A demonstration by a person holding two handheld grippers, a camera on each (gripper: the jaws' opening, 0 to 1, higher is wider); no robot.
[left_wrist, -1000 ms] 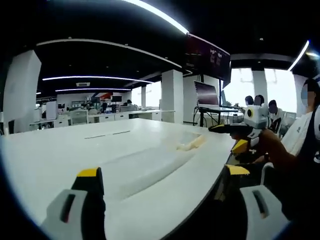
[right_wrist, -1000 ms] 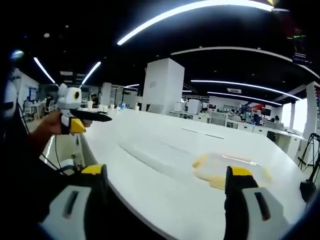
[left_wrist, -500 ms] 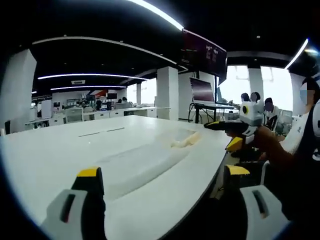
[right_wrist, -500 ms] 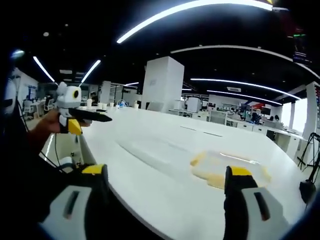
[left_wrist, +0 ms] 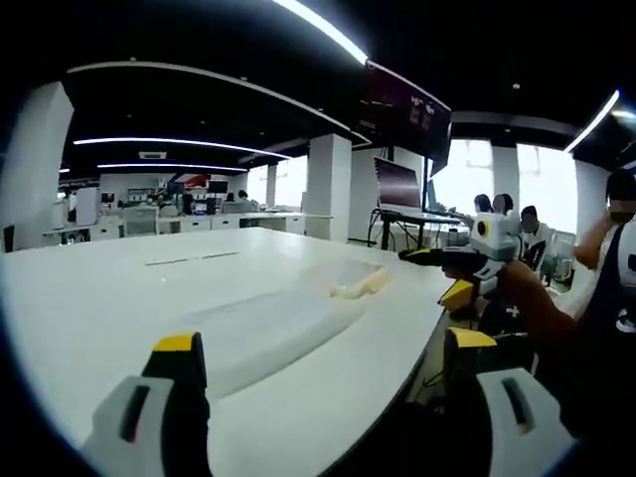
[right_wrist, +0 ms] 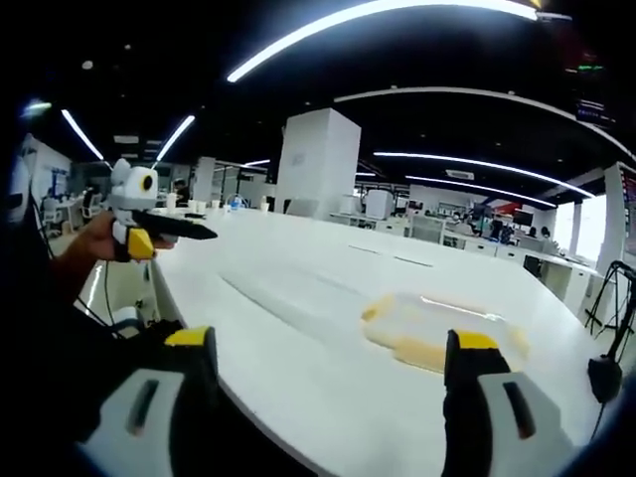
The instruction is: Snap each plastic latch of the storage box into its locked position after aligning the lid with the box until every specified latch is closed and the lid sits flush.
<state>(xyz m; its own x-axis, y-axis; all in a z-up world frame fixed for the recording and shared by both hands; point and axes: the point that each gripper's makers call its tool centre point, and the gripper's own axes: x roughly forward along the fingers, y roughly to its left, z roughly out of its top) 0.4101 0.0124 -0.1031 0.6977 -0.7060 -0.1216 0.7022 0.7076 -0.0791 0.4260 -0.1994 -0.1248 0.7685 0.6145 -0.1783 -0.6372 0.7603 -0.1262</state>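
You are standing at a broad white table [left_wrist: 119, 298] whose top spreads across both views, with an open office of white pillars and desks behind it. On that table lies the storage box [right_wrist: 437, 333], a clear shallow container with yellow latches at its edges; in the right gripper view it sits on the far side of the table just ahead of your right jaw, and in the left gripper view it shows small and far off [left_wrist: 358, 283] near the table's right edge. You cannot tell from here whether its lid is on flush or its latches are snapped. Your left gripper [left_wrist: 323, 343] has its yellow-tipped jaws spread wide with nothing between them, held low over the near edge of the table and well apart from the box. Your right gripper [right_wrist: 328, 343] is likewise spread wide and empty, near the box but not touching it. Each gripper also appears in the other's view, held in your hand [left_wrist: 522, 288] out beyond the table edge.
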